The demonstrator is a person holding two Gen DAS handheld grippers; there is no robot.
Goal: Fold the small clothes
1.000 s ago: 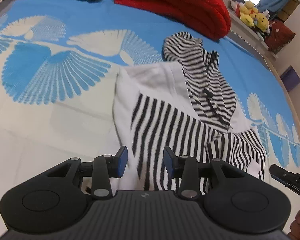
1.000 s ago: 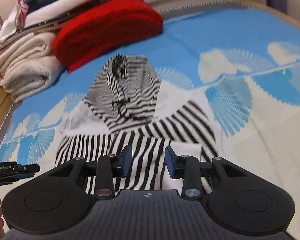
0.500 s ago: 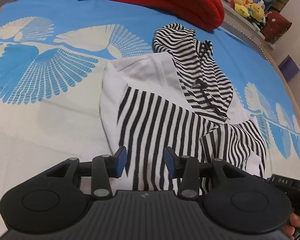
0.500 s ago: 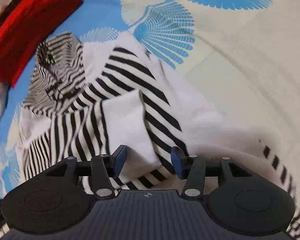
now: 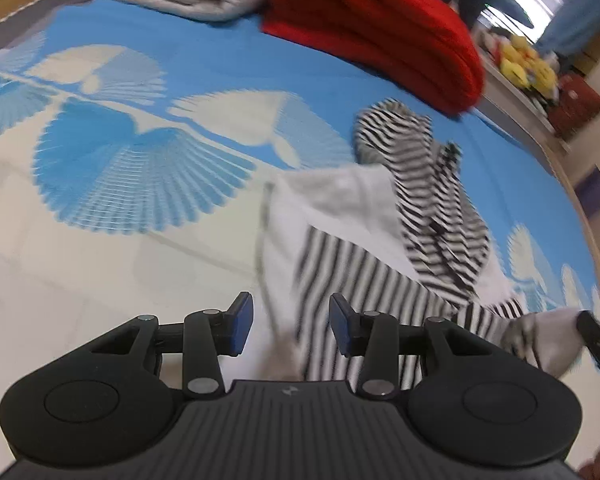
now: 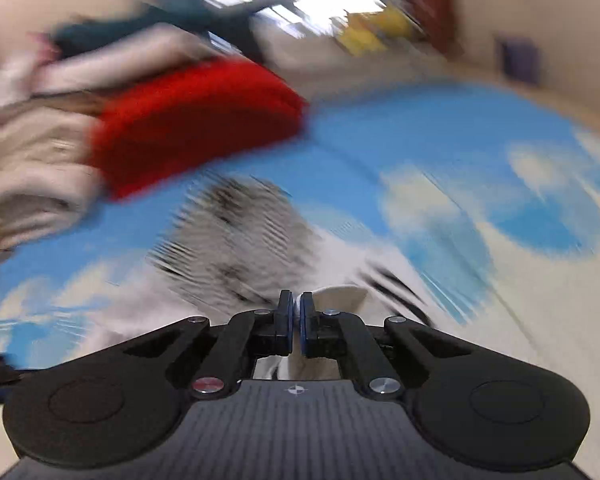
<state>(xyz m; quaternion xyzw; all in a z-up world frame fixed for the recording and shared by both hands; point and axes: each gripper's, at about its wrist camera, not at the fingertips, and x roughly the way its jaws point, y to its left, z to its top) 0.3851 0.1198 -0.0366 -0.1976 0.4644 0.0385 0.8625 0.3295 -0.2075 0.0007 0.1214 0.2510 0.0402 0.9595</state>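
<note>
Fabric of the black-and-white striped hooded top (image 5: pixel 380 264) looked light and floppy; right gripper (image 6: pixel 296 316) had just closed, pinching its white hem; left gripper (image 5: pixel 291 322) stood spread, empty.

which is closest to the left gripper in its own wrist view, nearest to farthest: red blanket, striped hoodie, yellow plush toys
1. striped hoodie: right in front of the left gripper, reaching between its open jaws.
2. red blanket: folded at the far side of the bed, upper middle.
3. yellow plush toys: beyond the bed, on a ledge at upper right.
</note>
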